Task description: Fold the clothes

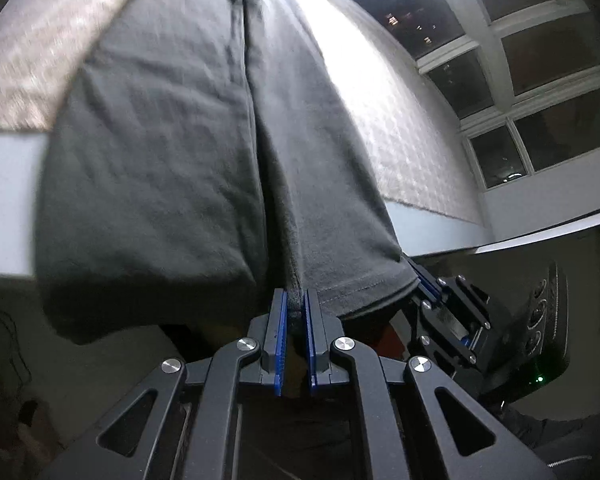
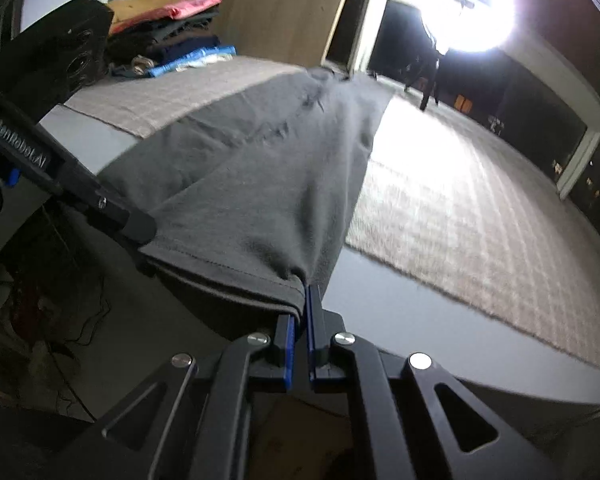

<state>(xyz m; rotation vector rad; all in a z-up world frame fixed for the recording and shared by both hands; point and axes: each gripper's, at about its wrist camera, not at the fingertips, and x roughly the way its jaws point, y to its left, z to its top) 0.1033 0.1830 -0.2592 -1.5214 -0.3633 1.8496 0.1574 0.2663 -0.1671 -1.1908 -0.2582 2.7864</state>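
A dark grey garment (image 1: 172, 152) lies stretched over the table's woven cloth and hangs past the near edge. My left gripper (image 1: 296, 300) is shut on its hem, with a long fold running away from the jaws. My right gripper (image 2: 300, 300) is shut on the hem's other corner (image 2: 260, 272). The garment also shows in the right wrist view (image 2: 252, 184). The right gripper shows in the left wrist view (image 1: 452, 312) at the garment's right corner. The left gripper shows in the right wrist view (image 2: 112, 212) at the left corner.
A beige woven cloth (image 2: 480, 208) covers the grey table (image 2: 380, 312). A pile of folded clothes (image 2: 172, 36) sits at the table's far left. A wooden cabinet (image 2: 276, 4) stands behind. Windows (image 1: 540, 80) are at right. A bright lamp (image 2: 472, 8) glares.
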